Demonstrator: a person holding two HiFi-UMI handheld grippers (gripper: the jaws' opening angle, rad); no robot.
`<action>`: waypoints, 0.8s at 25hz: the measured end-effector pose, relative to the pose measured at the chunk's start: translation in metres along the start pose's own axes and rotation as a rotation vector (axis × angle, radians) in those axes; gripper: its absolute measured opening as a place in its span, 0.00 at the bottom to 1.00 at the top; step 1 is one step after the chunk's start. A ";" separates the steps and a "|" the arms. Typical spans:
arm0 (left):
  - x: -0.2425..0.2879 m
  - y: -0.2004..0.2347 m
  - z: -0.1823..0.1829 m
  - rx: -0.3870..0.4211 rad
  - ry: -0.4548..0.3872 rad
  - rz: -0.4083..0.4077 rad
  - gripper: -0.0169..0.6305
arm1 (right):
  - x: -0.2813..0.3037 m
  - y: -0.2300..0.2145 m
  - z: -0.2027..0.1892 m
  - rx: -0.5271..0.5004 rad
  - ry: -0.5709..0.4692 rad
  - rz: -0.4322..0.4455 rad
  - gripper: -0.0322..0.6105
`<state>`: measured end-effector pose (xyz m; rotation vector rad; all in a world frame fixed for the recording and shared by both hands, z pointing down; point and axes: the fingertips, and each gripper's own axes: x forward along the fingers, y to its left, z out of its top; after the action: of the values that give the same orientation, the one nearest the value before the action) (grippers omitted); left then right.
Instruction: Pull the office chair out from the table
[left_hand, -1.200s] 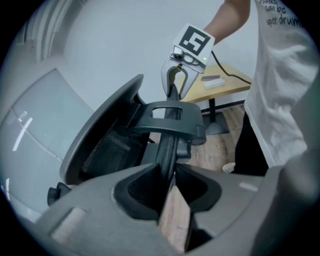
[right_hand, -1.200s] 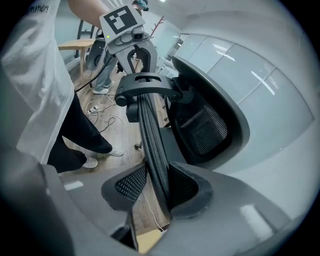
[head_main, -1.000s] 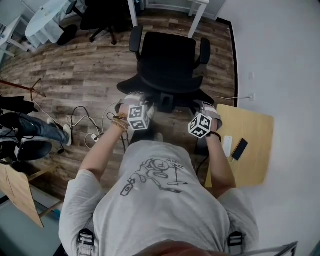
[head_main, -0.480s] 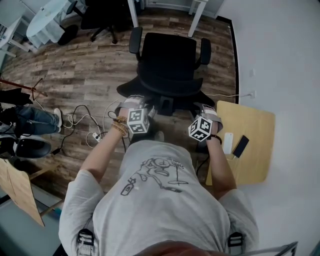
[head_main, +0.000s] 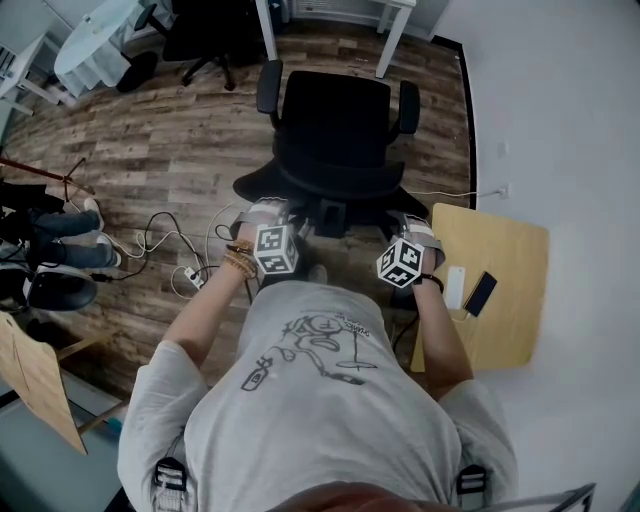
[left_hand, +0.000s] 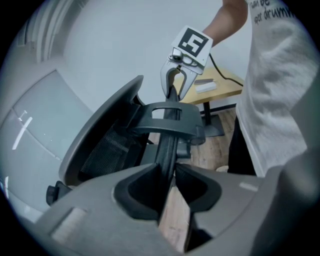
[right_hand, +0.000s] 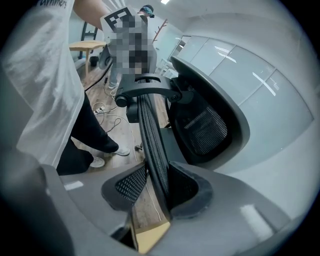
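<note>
1. The office chair (head_main: 335, 125) stands on the wooden floor (head_main: 150, 140). Its seat faces the white legs of the table (head_main: 266, 25) and is close to them. Its back is turned to the person (head_main: 320, 400).
2. Left tongs (left_hand: 169, 175): clenched on the thin top rim of the chair's back, to one side of the centre bracket (left_hand: 167, 120).
3. Right tongs (right_hand: 152, 187): clenched on the same rim, on the other side of that bracket.
4. A small wooden table (head_main: 510, 300) sits by the wall on the person's right, with a phone (head_main: 479, 295) on it.
</note>
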<state>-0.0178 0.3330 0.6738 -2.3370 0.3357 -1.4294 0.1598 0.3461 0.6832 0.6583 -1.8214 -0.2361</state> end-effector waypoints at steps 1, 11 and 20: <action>-0.001 0.000 0.001 0.002 -0.003 0.001 0.20 | 0.000 0.000 -0.001 0.000 -0.001 0.000 0.27; -0.001 0.004 -0.003 -0.017 0.008 -0.001 0.20 | 0.001 0.003 0.003 0.000 -0.007 0.023 0.26; -0.001 0.004 -0.005 -0.041 0.005 -0.017 0.21 | 0.001 0.001 0.004 0.031 -0.013 0.017 0.27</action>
<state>-0.0222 0.3284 0.6733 -2.3740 0.3510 -1.4497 0.1555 0.3458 0.6827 0.6633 -1.8453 -0.2015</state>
